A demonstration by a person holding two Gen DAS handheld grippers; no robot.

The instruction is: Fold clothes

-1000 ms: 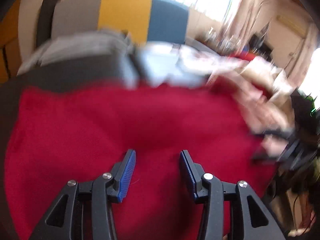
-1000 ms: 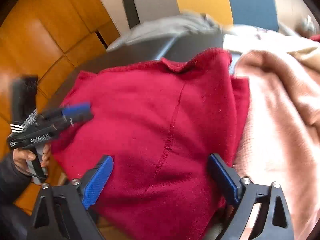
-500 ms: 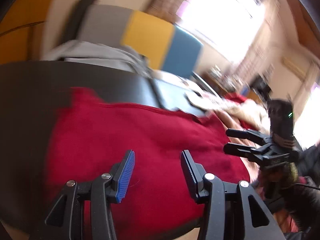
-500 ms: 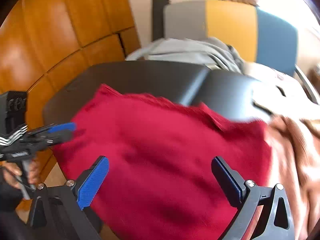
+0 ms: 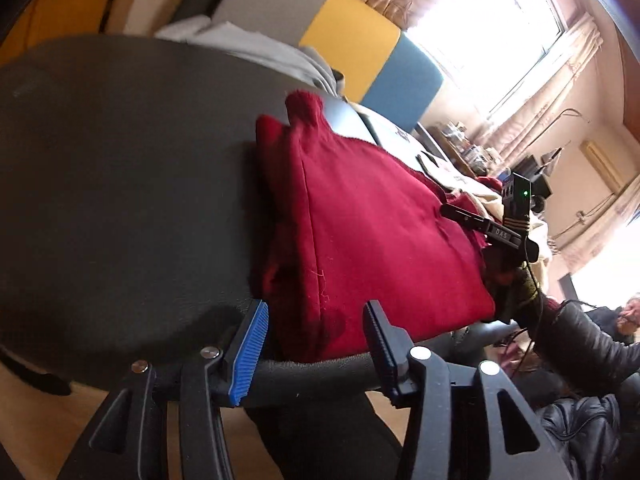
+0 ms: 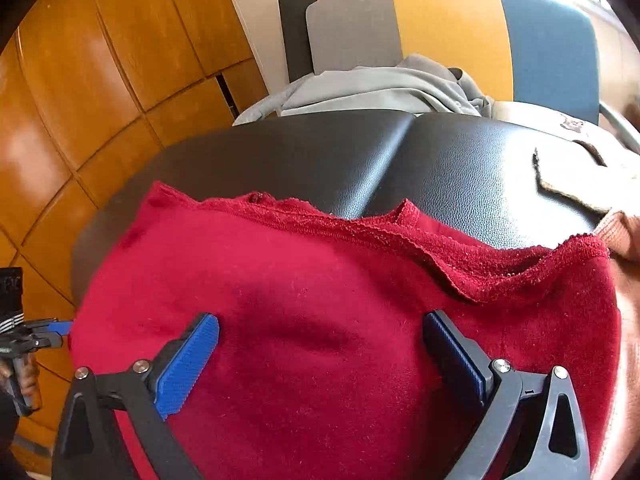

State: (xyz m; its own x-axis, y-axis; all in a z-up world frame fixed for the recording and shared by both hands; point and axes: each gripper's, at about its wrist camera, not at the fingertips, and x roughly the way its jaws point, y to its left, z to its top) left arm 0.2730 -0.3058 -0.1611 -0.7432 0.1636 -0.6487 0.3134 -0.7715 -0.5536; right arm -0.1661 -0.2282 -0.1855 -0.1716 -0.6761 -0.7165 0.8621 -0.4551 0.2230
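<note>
The black bench (image 6: 304,152) is the biggest thing here. It has a smooth, shiny top, so cloth could slide on it.

The red sweater (image 6: 320,300) lies on the bench in a thick folded bundle. In the left view its near end hangs right at the bench's rim (image 5: 312,368). If someone pushes or tugs it that way, it could slip off onto the floor. The layers do not line up at the far side; a wavy hem (image 6: 460,280) sticks out and curls up. A quick pull there could drag only the top layer, and the fold would come apart.

A grey garment (image 6: 376,88) lies behind the bench, and a pink one (image 6: 620,232) touches the sweater's right side. If the sweater is dragged right, the pink one could catch and bunch up with it.

The right hand-held gripper (image 6: 320,344) sits low over the sweater with its jaws spread wide and nothing between them. Closing here might pinch just the top layer.

The left hand-held gripper (image 5: 316,336) is parted too, holding nothing, at the sweater's near end. It could grab too few layers, or nudge the bundle over the rim.
</note>
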